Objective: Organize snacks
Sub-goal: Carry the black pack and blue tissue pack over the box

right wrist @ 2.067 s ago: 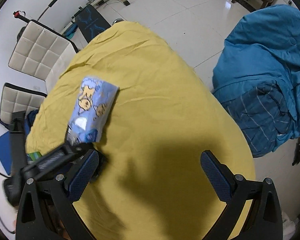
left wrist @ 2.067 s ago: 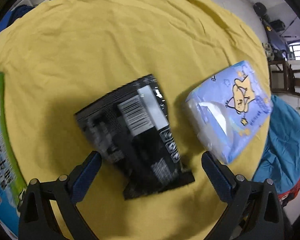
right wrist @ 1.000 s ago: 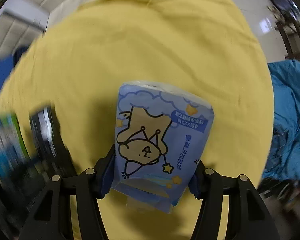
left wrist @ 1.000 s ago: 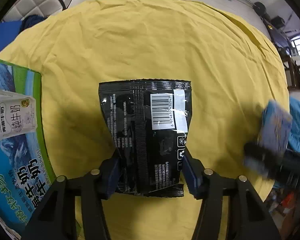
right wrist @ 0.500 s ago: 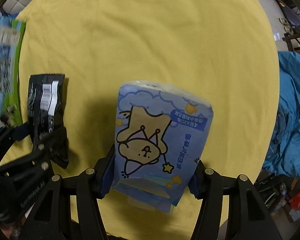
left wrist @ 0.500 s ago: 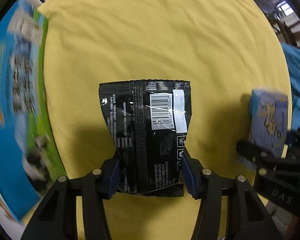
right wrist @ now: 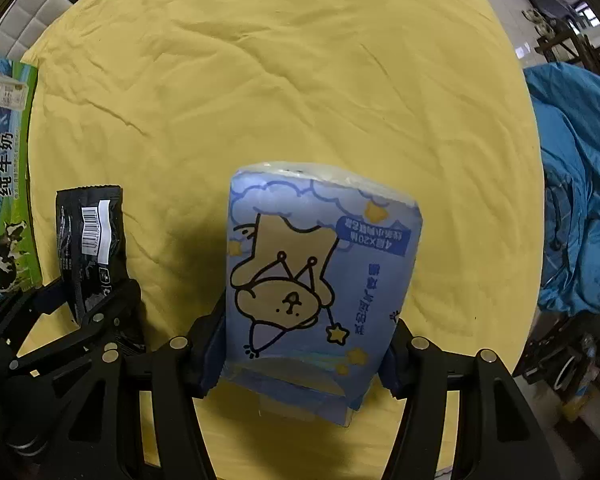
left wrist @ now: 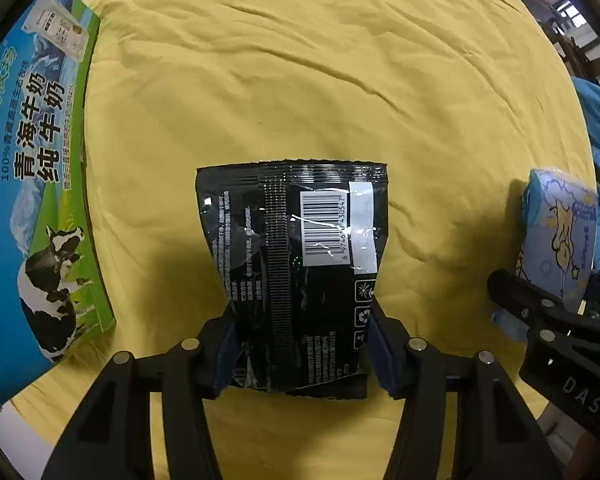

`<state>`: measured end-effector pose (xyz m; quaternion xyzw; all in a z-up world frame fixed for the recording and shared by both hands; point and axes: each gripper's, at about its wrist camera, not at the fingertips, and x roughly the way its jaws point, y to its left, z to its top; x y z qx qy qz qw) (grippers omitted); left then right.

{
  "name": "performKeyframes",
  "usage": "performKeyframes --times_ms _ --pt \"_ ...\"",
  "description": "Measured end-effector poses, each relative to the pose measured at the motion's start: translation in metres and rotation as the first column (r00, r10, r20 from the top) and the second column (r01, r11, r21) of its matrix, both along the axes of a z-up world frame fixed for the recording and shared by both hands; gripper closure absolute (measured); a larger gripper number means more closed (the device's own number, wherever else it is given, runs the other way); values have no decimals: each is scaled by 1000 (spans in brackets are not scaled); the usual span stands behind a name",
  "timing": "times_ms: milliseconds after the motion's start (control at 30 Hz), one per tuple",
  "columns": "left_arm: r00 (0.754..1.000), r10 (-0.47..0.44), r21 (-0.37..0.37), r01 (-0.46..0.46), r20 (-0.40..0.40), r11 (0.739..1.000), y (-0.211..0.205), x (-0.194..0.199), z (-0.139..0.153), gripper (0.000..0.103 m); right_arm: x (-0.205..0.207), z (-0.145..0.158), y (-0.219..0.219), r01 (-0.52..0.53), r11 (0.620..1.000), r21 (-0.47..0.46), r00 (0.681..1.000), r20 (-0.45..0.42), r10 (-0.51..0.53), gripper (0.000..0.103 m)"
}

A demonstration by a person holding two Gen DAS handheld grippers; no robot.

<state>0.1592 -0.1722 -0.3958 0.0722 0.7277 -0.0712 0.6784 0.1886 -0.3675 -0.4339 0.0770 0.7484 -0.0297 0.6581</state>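
Observation:
My left gripper [left wrist: 302, 344] is shut on a black snack packet [left wrist: 295, 256], barcode side up, held above the yellow cloth [left wrist: 300, 80]. My right gripper [right wrist: 304, 344] is shut on a light blue pack with a cartoon bear [right wrist: 316, 272]. In the left wrist view that blue pack [left wrist: 560, 236] shows at the far right in the right gripper [left wrist: 548, 312]. In the right wrist view the black packet [right wrist: 89, 236] and the left gripper [right wrist: 87, 300] sit at the left.
A blue-and-green milk carton box with a cow picture [left wrist: 31, 184] lies at the left edge of the cloth, also seen as the milk box [right wrist: 3, 176]. A blue fabric heap [right wrist: 580, 200] lies off the right side. Padded chairs [right wrist: 39, 0] stand behind.
Both grippers closed on their packs about a second ago and lifted them. Since then both views have swung left, bringing the milk box further into view.

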Motion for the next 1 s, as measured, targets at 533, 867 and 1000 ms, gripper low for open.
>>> performKeyframes --times_ms 533,867,1000 --pt "989 -27 -52 35 145 998 -10 -27 66 54 -25 45 -10 33 999 10 994 102 -34 53" --pt "956 2 -107 31 295 994 28 -40 148 54 -48 126 14 -5 999 39 972 235 -5 53" --pt "941 23 -137 25 336 990 56 -47 176 54 -63 151 40 -21 999 45 959 283 8 53"
